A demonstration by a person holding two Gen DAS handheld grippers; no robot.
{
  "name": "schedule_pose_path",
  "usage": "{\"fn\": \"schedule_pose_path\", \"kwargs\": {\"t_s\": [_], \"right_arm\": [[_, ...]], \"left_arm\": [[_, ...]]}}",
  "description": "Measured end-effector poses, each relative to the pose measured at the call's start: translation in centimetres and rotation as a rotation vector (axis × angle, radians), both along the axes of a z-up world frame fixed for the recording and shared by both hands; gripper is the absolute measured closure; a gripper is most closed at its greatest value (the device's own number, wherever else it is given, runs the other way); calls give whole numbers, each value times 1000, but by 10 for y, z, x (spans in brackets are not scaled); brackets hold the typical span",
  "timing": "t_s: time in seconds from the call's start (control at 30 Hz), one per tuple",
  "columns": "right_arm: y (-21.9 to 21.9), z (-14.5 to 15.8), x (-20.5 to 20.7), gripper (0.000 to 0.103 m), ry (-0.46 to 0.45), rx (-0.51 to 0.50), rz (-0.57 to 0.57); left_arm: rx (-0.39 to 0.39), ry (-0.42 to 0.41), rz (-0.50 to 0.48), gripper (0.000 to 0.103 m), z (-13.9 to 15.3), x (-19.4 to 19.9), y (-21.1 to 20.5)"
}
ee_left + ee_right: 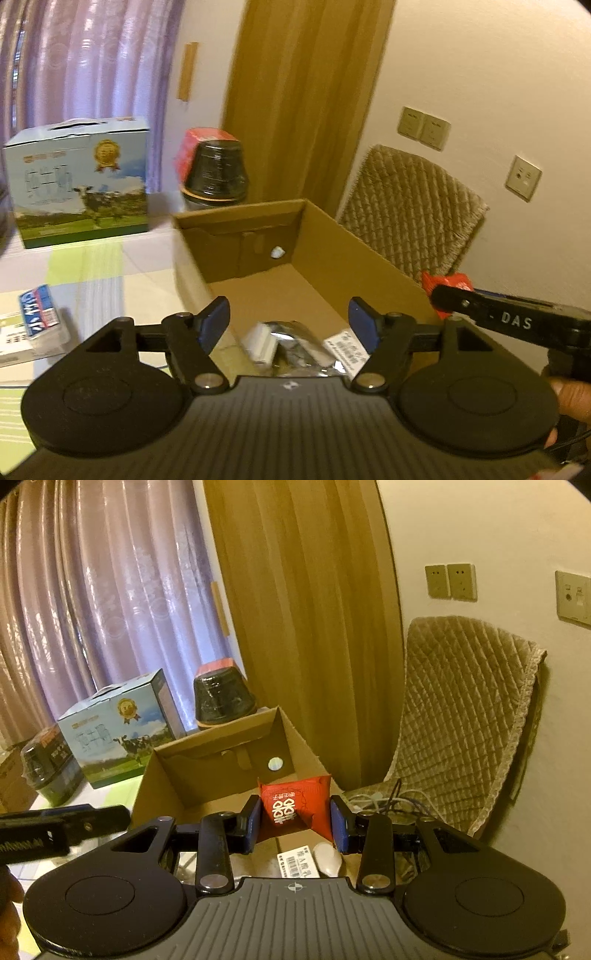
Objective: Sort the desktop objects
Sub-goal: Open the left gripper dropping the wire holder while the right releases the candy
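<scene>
Right gripper (295, 821), closed on the red packet (295, 806), hangs over the cardboard box (173, 771). Left gripper (290, 326) gapes empty, slightly farther back.

Dim warm light; motion blur; fisheye-warped edges.

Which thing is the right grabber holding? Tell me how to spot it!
Find the open cardboard box on the table. Just above its near end, the right gripper pinches a small red packet. It alone is bright red with white writing.
</scene>
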State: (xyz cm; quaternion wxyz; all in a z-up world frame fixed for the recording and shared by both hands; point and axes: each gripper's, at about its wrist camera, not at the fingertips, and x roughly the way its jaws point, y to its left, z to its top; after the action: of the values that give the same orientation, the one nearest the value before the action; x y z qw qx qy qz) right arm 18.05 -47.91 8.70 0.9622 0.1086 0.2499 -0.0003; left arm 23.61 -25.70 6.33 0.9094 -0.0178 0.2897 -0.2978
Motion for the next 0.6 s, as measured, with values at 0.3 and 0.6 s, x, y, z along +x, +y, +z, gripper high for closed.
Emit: {"fn": "schedule_pose_path", "kwargs": {"t_s": [0.3, 0.6], "right_arm": [[9, 2, 11, 49, -8, 57, 37], [5, 5, 8, 42, -10, 83, 4]], "left_arm": [[7, -2, 28, 36, 2, 2, 21], [32, -12, 46, 29, 1, 2, 39]]}}
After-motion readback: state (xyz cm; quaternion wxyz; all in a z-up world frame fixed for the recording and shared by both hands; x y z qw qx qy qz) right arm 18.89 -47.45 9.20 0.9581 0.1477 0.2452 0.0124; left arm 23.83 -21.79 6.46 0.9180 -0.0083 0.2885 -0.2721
